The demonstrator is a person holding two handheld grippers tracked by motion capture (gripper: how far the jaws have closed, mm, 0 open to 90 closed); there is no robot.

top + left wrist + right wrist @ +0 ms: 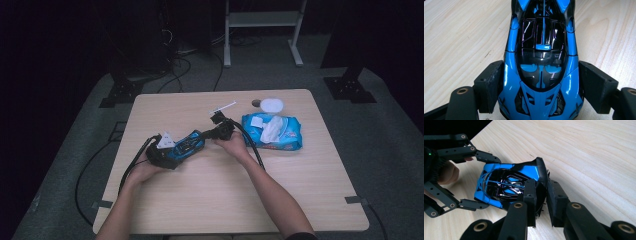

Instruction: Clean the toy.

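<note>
A blue and black toy car [191,143] lies on the wooden table [300,200] between my two grippers. My left gripper [181,149] is shut on the car [541,50] across its body, one pad pressed on each blue flank. From the opposite end, my right gripper [542,200] pinches the car's black rear wing [543,173] between its pads. In the right gripper view the left gripper [490,182] straddles the car's far end [499,185], with a hand behind it. In the high view the right gripper [210,135] sits just right of the car.
A blue wet-wipe pack [285,132] with a white wipe pulled out lies right of the grippers. Behind it are a round white lid [272,105] and a thin white stick [223,107]. Cables trail from both grippers across the table.
</note>
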